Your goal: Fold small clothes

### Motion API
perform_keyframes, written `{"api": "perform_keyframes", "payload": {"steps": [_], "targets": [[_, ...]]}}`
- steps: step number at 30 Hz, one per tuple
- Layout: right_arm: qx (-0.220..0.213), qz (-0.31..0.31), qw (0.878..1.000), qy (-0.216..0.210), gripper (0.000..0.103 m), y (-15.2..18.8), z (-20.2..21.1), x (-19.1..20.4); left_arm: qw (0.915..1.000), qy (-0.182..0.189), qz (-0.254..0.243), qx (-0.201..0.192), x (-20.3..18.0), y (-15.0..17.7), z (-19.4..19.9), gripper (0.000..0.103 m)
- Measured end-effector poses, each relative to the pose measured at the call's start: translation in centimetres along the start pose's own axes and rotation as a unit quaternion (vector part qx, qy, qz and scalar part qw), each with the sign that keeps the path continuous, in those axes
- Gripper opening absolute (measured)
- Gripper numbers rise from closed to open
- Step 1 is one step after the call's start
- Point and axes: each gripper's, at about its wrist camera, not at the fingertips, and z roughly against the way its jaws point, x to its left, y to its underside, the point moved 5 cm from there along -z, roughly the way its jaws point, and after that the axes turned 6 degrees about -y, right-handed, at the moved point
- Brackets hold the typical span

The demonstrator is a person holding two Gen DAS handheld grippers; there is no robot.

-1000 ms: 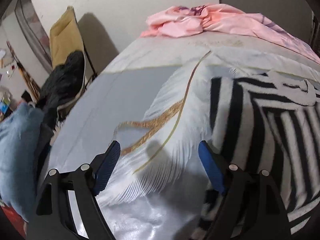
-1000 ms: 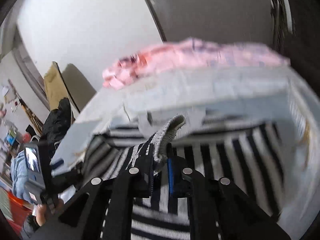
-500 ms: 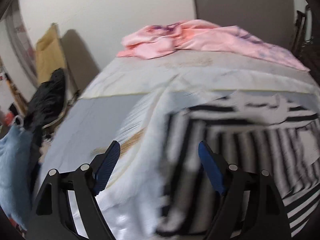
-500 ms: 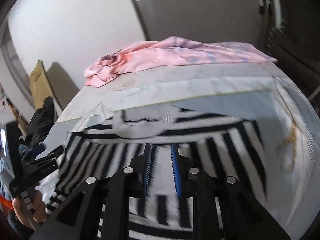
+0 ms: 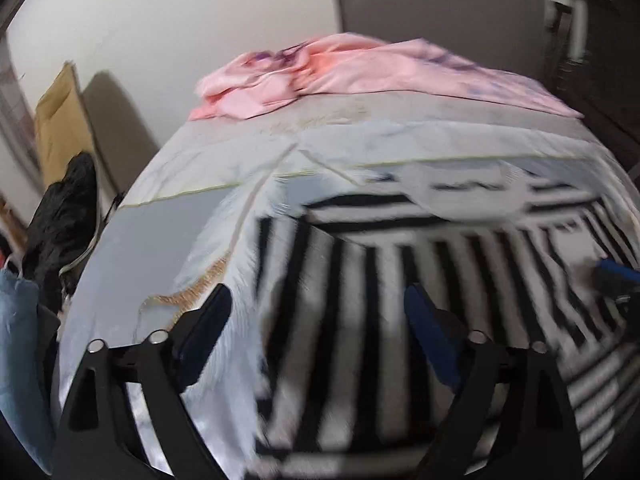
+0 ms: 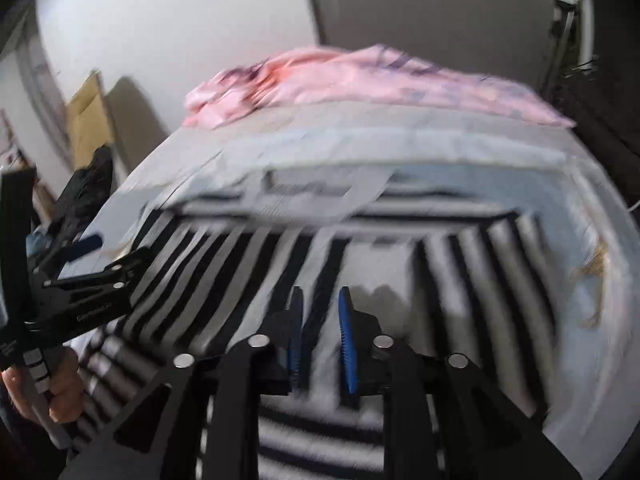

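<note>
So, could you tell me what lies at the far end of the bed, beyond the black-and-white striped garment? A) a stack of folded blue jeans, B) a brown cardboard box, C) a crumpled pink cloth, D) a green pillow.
C: a crumpled pink cloth is heaped at the bed's far end, past the striped garment spread near both tools.

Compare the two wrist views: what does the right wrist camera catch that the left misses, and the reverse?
Only the right wrist view shows the person's hand gripping the left gripper's handle, and the right gripper with pads slightly apart. Only the left wrist view shows the left gripper from behind, wide open, plus blue fabric at the edge. Both show the striped garment on the bed and the pink cloth.
</note>
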Motion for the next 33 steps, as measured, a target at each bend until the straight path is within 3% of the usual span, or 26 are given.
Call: {"api": "perform_keyframes", "payload": {"steps": [2,3,4,7,11,13,16,18,21,26,28,29,31,33], "targets": [[0.033,-0.003,0.999,-0.003,0.024,1.4,-1.6,-0.1,0.9988,0.004,-0.042,0.023,-1.9,1.9,-0.9,0.093],[0.019,0.01,1.0,0.001,0.024,1.7,-1.5,0.0,0.9975,-0.022,-0.062,0.024,-2.6,2.7,-1.8,0.096],[0.024,0.013,1.0,0.005,0.024,1.7,-1.4,0.2,0.9979,-0.031,-0.057,0.006,-2.4,2.7,-1.5,0.097],[0.01,-0.005,1.0,-0.001,0.024,1.8,1.0,-0.1,0.9983,-0.028,-0.047,0.022,-1.6,2.2,-0.4,0.095],[-0.019,-0.005,0.998,0.061,0.027,2.3,4.4,-2.9,0.9986,-0.031,-0.044,-0.002,0.4,2.0,1.6,0.095],[0.009,-0.04,0.998,0.055,0.027,3.6,4.1,-5.3,0.9984,-0.026,-0.049,0.013,0.7,2.9,1.2,0.095],[-0.002,-0.052,0.998,0.031,0.027,4.5,4.9,-6.5,0.9974,-0.03,-0.061,0.026,0.6,4.8,0.5,0.095],[-0.013,-0.05,0.998,0.038,0.031,4.9,6.8,-5.7,0.9981,-0.022,-0.053,0.023,0.6,5.0,1.8,0.094],[-0.015,-0.023,1.0,0.015,0.032,6.2,9.0,-2.7,0.9989,0.018,-0.042,0.011,0.1,5.2,4.9,0.094],[0.031,0.041,0.999,-0.003,0.037,9.8,9.6,2.8,0.9922,0.05,-0.111,0.027,-3.8,9.2,7.4,0.094],[0.066,0.058,0.996,-0.01,0.042,12.0,8.3,4.0,0.9892,0.036,-0.138,0.034,-4.9,11.3,6.9,0.097],[0.05,0.075,0.996,0.009,0.043,12.6,8.5,4.3,0.9909,0.009,-0.134,0.004,-4.8,11.8,7.5,0.099],[0.054,0.087,0.994,0.033,0.044,13.1,9.1,5.0,0.9894,-0.002,-0.145,0.007,-4.7,12.3,8.1,0.098],[0.05,0.074,0.996,0.021,0.044,13.3,10.4,5.0,0.9909,0.002,-0.134,0.013,-4.1,12.4,9.0,0.098]]}}
